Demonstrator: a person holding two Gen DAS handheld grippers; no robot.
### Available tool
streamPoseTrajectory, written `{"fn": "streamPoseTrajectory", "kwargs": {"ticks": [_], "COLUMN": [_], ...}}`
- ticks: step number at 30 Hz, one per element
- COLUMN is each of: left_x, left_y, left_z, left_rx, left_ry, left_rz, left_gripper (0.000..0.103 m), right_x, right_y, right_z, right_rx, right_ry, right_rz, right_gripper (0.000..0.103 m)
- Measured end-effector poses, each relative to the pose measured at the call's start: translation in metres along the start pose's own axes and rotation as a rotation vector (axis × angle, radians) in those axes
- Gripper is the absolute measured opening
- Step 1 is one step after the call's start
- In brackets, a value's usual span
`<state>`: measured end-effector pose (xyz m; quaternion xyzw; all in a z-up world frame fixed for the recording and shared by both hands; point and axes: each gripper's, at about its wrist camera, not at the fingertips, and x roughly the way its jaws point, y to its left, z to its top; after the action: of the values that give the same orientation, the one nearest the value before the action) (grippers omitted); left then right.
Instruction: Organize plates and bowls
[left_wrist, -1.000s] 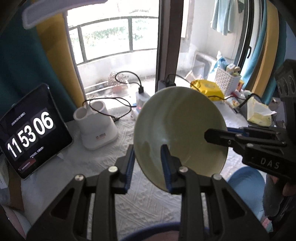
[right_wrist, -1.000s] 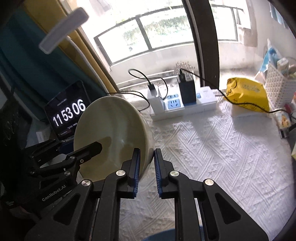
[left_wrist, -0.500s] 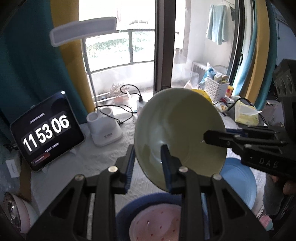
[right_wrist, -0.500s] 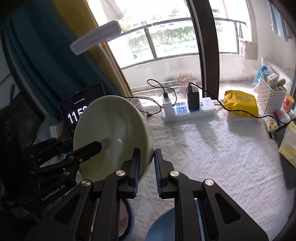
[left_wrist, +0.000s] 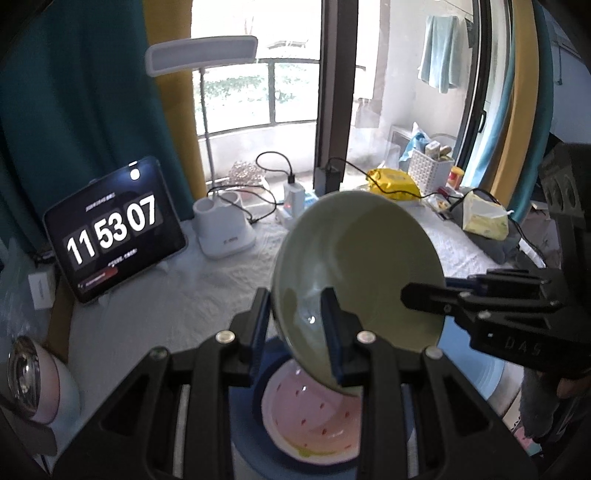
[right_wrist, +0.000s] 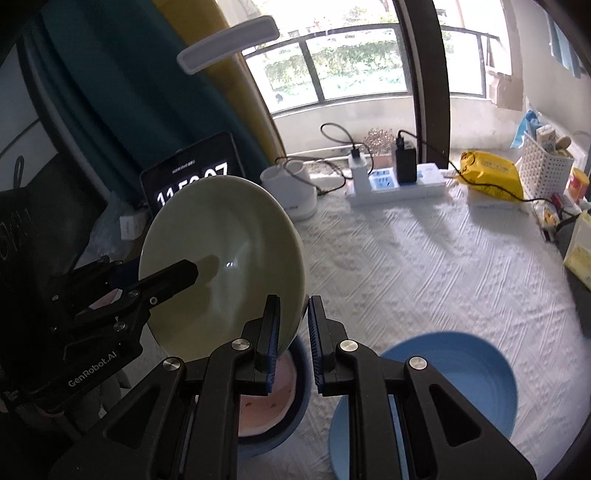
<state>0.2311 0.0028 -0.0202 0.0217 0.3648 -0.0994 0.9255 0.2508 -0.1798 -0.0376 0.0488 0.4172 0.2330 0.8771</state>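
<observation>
Two grippers, one bowl between them: the left gripper (left_wrist: 295, 325) is clamped on the rim of a pale green bowl (left_wrist: 354, 266), one finger inside and one outside the wall, and the right gripper (right_wrist: 293, 332) is clamped on the opposite rim in the same way. Bowl: held in the air, tilted steeply so its hollow faces the cameras, above the dishes at the near edge of the table (right_wrist: 424, 258). Below it, a pink bowl with red specks (left_wrist: 314, 421) sits nested inside a dark blue bowl (left_wrist: 243, 417). Just beside that stack, on the right-hand side, lies a light blue plate (right_wrist: 461, 369), apart from the held bowl. Table cover: white, with a raised woven pattern. Further back on the table: a tablet (left_wrist: 114, 229) showing a clock; a white lamp (left_wrist: 201, 55) with a flat head, its base (left_wrist: 225, 229) holding two cups; a white power strip (right_wrist: 395, 184) with chargers and black cables plugged in; a yellow packet (right_wrist: 491, 171); a white perforated basket (right_wrist: 546, 162) holding small items. At the far left edge of the left wrist view, a pink and white appliance (left_wrist: 33, 387), partly cut off.
</observation>
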Motion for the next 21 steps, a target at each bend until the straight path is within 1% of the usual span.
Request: {"fn": "streamPoseTrajectory", "kwargs": {"ticks": [9,16,21], "left_x": [-0.004,0.008,0.018], "left_y": [0.006,0.008,0.005], "left_z": [-0.041,-0.073,-0.088], "left_rx": [-0.031,-0.058,-0.060], "left_ry": [0.037,0.108,0.154], "left_rz": [0.014,0.008,0.001], "left_gripper": [0.029,0.029,0.029], "right_x": [0.009,0.023,0.029], "right_y": [0.017,0.023,0.025], "right_z": [-0.033,-0.058,-0.070], "right_rx": [-0.006,-0.018,-0.027], "right_ry": [0.059,0.128,0.154], "right_rz": [0.013,-0.007,-0.037], "right_gripper": [0.017,0.017,0.017]}}
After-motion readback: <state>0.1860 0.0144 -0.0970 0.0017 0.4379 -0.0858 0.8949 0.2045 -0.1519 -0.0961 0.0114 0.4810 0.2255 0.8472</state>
